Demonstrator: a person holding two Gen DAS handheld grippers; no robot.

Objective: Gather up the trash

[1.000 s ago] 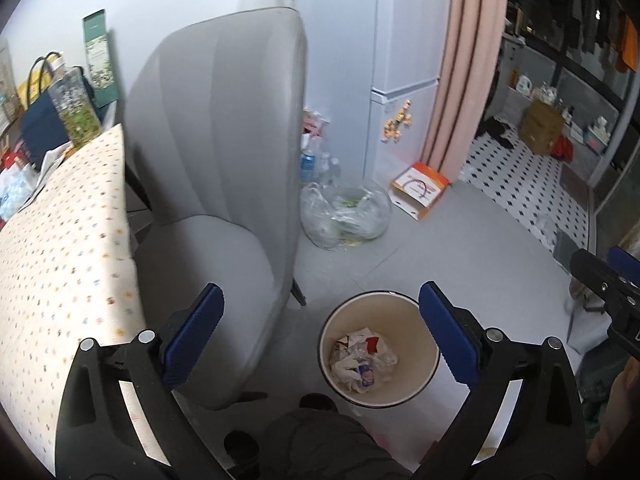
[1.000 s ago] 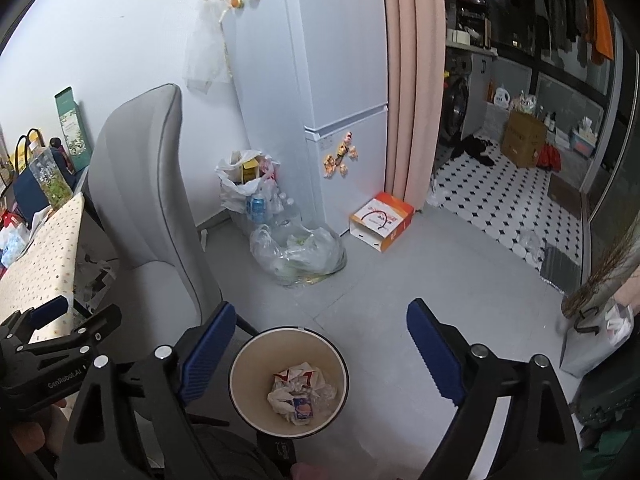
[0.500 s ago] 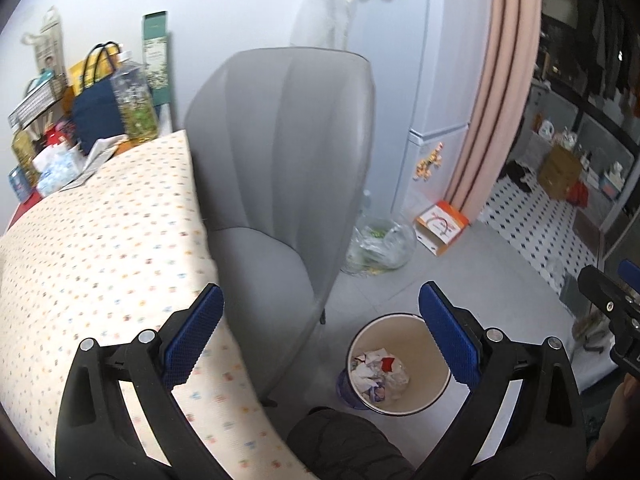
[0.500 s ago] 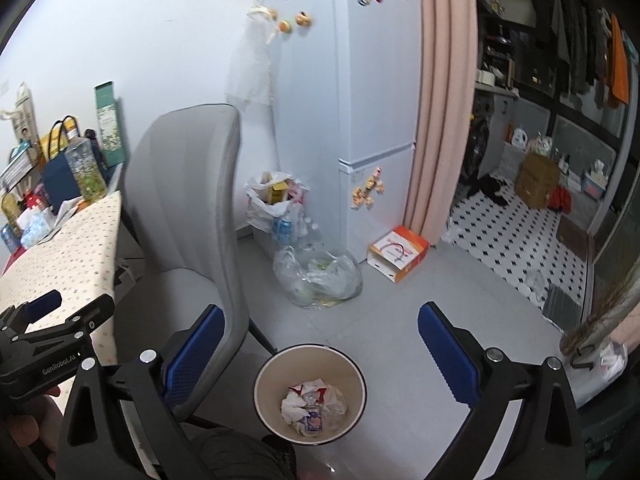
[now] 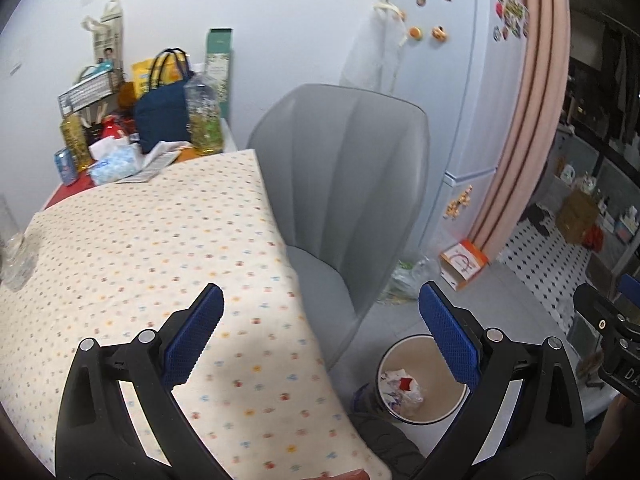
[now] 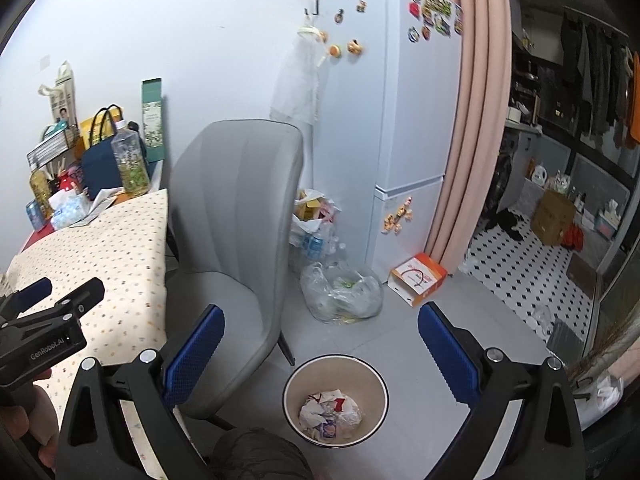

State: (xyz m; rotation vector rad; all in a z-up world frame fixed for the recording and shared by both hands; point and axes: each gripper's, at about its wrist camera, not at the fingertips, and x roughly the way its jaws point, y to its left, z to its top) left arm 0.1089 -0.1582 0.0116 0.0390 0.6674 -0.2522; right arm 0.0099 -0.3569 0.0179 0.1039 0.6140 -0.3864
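A round cream trash bin (image 6: 295, 376) stands on the grey floor and holds crumpled paper and wrappers (image 6: 330, 410). It also shows in the left wrist view (image 5: 386, 364), low right beside the table. My left gripper (image 5: 320, 336) is open and empty, above the table's near right corner. My right gripper (image 6: 320, 354) is open and empty, above the bin and the chair seat. The left gripper shows at the left edge of the right wrist view (image 6: 52, 320).
A table with a dotted cloth (image 5: 140, 248) fills the left, with bottles, a dark blue bag (image 5: 162, 120) and tissues at its far end. A grey chair (image 6: 236, 216) stands between table and white fridge (image 6: 400, 140). Plastic bags (image 6: 340, 296) and an orange box (image 6: 418, 278) lie by the fridge.
Both grippers have risen and tilted up. The left one has swung left over the table, so the bin sits lower and smaller in both views. Both stay open and empty.
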